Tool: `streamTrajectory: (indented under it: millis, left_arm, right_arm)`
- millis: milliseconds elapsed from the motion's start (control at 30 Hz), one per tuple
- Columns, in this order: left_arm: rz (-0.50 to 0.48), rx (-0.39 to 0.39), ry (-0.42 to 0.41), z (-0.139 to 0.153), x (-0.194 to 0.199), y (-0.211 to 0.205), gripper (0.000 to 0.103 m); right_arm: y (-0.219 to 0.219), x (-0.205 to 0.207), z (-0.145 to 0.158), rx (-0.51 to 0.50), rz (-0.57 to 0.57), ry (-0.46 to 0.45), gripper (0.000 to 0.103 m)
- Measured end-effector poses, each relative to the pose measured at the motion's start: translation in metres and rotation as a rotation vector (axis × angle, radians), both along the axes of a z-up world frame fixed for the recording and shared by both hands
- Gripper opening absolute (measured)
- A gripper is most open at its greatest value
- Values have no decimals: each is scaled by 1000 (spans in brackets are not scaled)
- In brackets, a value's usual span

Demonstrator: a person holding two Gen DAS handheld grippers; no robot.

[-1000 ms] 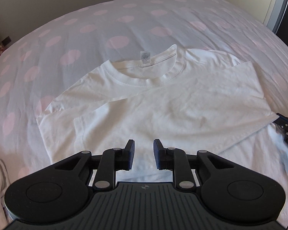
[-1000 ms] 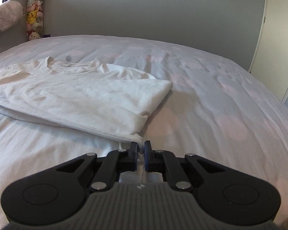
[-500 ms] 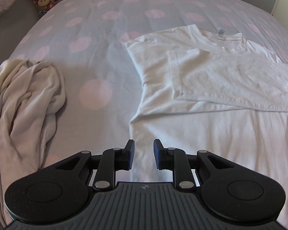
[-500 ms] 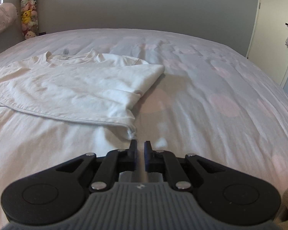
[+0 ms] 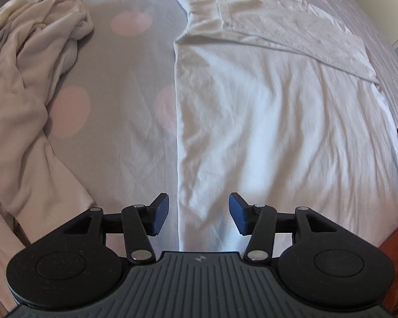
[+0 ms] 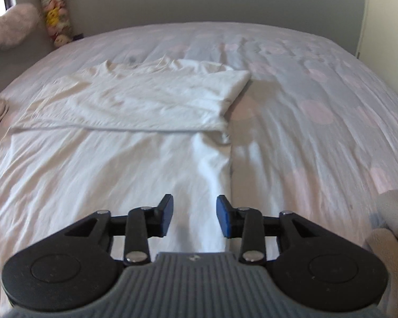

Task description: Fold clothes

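A white T-shirt lies flat on the bed, its sleeves folded across the chest near the collar. My left gripper hovers over the shirt's left side edge near the hem. Its jaws are opening and the pads press on nothing. In the right wrist view the same shirt stretches away from me. Over its right side edge near the hem my right gripper hangs with its jaws opening, and only flat cloth shows beneath the gap. The hem itself is hidden under both grippers.
A crumpled beige garment lies left of the shirt on the grey sheet with pink dots. Another pale cloth sits at the bed's near right corner. Plush toys stand by the far wall, a door at the right.
Both grippers have come down the shirt from the folded sleeves to its lower side edges. The right gripper has let go of the sleeve fold. Both pairs of jaws have widened.
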State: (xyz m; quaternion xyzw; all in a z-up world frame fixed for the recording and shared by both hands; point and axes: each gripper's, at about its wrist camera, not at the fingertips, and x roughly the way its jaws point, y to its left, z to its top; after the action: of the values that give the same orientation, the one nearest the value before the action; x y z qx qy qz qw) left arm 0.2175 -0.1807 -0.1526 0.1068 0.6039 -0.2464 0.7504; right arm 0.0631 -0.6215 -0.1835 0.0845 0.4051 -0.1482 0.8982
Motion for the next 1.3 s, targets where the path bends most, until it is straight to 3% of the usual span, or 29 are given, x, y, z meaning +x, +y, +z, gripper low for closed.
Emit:
streamTrajectory:
  millis: [100,300,433,567,600,667,700,733,867,1067,1300]
  left_arm:
    - [18,7,20,-9,-8,11,48]
    - [47,0,87,-27,-15,26,48]
    - [56,-6,121,-35,-13,28,48]
    - [45,18,112,-39,-14,24,47]
    - [37,30,102,-38,-16,22,43]
    - [24,23,89,-36,-19,22,25]
    - [20,4,86,-34,-21,23,10]
    - [23,-17,85,-32,-22,26,2]
    - [78,-117,43,-19,-25,44,1]
    - [114,-277,-45,13,-20,61,1]
    - [131,-336,-215,39,12,41,1]
  right_arm:
    - [6,-15,3,22,27,86,59]
    - [-4,-50,-12,102,-4,269,62]
    - [-12,-59,-20,169,-37,314,61]
    - [-6,-55,-29,216,24,385,39]
    - [-3,-53,-30,221,46,402,34]
    - [6,-50,-30,187,86,432,28]
    - [9,-50,-28,162,88,429,18]
    - [9,-53,-25,153,81,408,13]
    - [12,-66,-12,120,52,325,6]
    - [-4,-84,14,182,-8,154,6]
    - [-20,-55,48,95,-52,-27,6]
